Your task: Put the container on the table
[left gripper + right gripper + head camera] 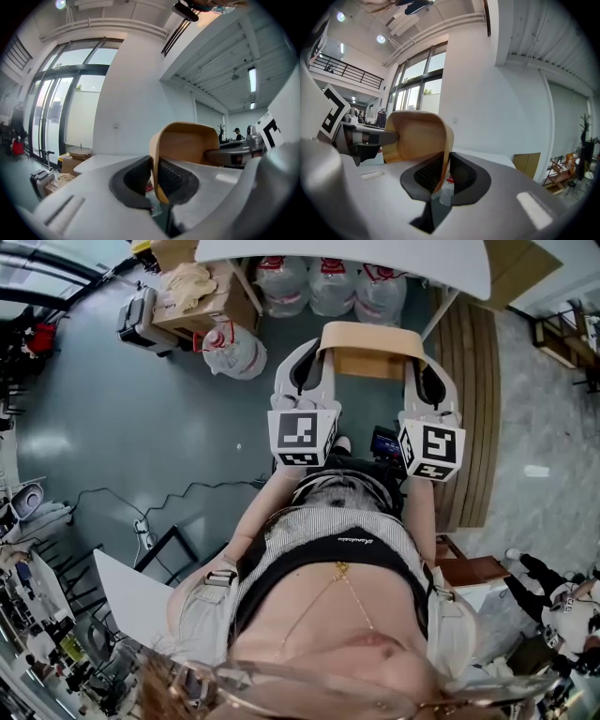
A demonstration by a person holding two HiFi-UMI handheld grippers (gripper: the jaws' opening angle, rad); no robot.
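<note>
Closest to the person's torso (328,568), on the near side of the container (373,345), are the two marker cubes, one on the left gripper (317,351) and one on the right gripper (424,357). Just past the cubes, the left gripper's fingers (135,177) pinch the container's left wall, and the right gripper's fingers (463,176) pinch its right wall. Each gripper view shows the thin tan wall squeezed between dark ribbed pads. The container, a tan tub with rounded corners, hangs in the air between the two grippers above the grey floor (112,418), apart from the white surface (356,257). Beyond the container, that surface's edge spans the top of the head view, and three large clear water bottles (333,287) stand under it. Left of the container, another bottle (234,351) lies on the floor near a cardboard box (202,292).
</note>
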